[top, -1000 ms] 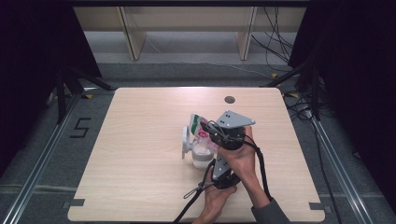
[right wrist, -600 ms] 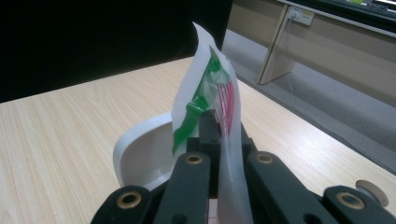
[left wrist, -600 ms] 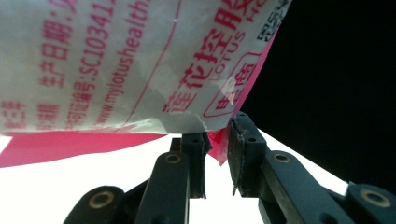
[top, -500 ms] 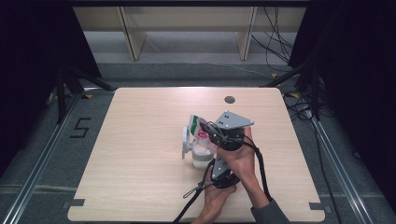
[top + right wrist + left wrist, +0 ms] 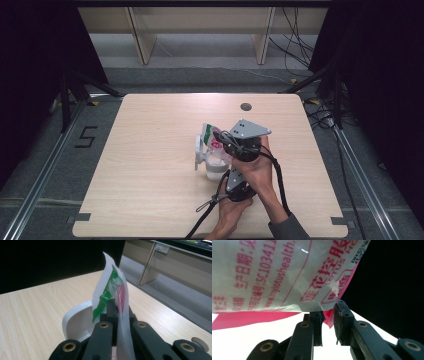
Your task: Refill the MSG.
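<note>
Near the middle of the light wooden table (image 5: 150, 150), a white plastic packet with red and green print (image 5: 212, 137) is held up between two handheld grippers, just above a white mug with a handle (image 5: 210, 162). Seen from the high view, the right gripper (image 5: 227, 145), with a grey three-cornered plate on top, is gripped by one hand (image 5: 257, 167), and the left gripper (image 5: 225, 172) sits below it toward the table's near edge, gripped by the other hand (image 5: 230, 215). Black cables are trailed from both toward the near edge.

From the right gripper view, the right gripper (image 5: 115, 312) is seen clamped fully on the packet (image 5: 111, 287); the thin film is pinched edge-on between the black jaws, and its top rises upright past the tips. The mug's white rim (image 5: 75, 320) is seen just beyond the jaws, below the packet.

From the left gripper view, the left gripper (image 5: 327, 317) is seen with jaws drawn narrow, a small gap left between the pads. A red lower corner of the packet (image 5: 287, 275) is caught in that gap, touching both pads. Red printed text on the packet's white face is spread across the upper part of this view.

A small dark round hole (image 5: 245, 106) is set near the table's far edge, well apart from the packet.
</note>
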Tool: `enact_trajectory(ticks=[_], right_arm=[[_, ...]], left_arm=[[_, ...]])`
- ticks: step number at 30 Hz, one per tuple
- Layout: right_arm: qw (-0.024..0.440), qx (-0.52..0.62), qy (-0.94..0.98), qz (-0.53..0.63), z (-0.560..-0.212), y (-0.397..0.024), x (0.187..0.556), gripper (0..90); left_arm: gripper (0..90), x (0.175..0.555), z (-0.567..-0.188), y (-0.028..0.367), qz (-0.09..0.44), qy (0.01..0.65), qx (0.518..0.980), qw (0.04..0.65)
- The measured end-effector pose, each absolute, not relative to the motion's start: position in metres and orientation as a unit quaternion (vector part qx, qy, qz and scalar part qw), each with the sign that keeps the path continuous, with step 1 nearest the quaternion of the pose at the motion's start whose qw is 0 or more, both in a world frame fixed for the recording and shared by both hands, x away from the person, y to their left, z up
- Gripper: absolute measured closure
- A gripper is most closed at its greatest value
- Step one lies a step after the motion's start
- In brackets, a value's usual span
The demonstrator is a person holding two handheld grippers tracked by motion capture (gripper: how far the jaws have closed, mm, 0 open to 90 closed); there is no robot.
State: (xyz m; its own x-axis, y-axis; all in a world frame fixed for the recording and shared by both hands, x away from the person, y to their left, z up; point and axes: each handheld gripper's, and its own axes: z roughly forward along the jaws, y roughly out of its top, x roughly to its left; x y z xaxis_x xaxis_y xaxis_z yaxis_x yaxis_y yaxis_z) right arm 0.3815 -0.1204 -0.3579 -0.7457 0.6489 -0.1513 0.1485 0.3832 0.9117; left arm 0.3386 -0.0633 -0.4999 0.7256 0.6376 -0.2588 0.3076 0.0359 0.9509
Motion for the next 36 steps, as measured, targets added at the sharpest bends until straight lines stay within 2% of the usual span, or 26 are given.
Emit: enact_trajectory(ticks=[36], right_arm=[[0.245, 0.250, 0.795, 0.495, -0.3565, -0.1216, 0.3805, 89.8]], left_arm=[[77.3, 0.3378, -0.4985, -0.0640, 0.136, 0.351, 0.684, 0.625]])
